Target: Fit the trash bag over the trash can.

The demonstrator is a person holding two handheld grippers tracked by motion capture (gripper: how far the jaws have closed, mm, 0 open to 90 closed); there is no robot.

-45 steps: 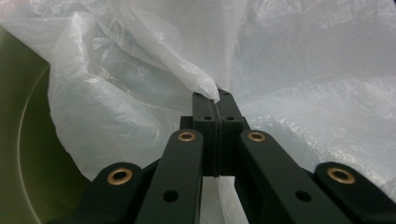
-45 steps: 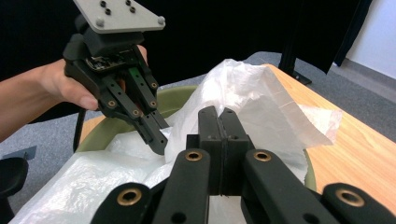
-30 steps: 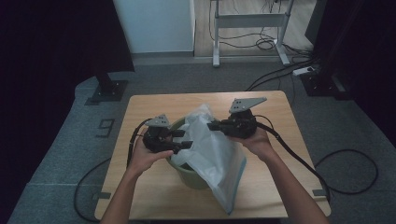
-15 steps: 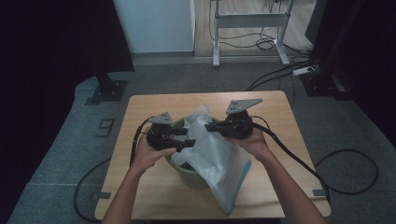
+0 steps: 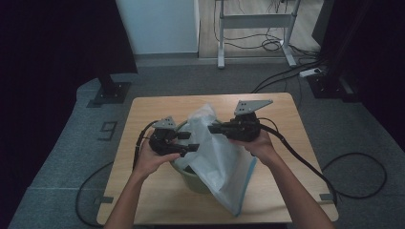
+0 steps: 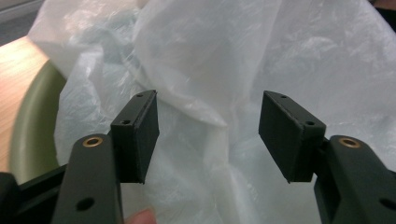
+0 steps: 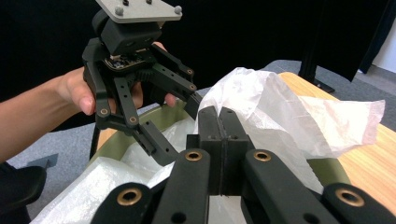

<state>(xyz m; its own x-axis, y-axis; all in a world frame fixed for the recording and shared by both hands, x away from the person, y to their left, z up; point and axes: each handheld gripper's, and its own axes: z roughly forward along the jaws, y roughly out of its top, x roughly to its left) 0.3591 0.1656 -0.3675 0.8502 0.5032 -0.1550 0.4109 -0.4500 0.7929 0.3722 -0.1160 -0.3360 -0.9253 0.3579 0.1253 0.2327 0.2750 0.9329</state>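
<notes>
A thin white plastic bag [image 5: 220,155] with a blue edge lies over a green bin [image 5: 192,180] in the middle of the table and hangs down its near side. My right gripper [image 5: 213,129] is shut on a fold of the bag [image 7: 280,109] near its top; in the right gripper view its jaws [image 7: 220,119] press flat together with plastic bunched around them. My left gripper [image 5: 193,142] stands open at the bin's left rim. Its pads frame the crumpled bag [image 6: 210,60] without touching it. The bin's inside is hidden by plastic.
The wooden table [image 5: 143,112] is small, and its edges lie close around the bin. Gripper cables [image 5: 305,162] trail off the table's left and right sides to the carpet. A desk frame [image 5: 253,21] and dark stands are on the floor beyond the far edge.
</notes>
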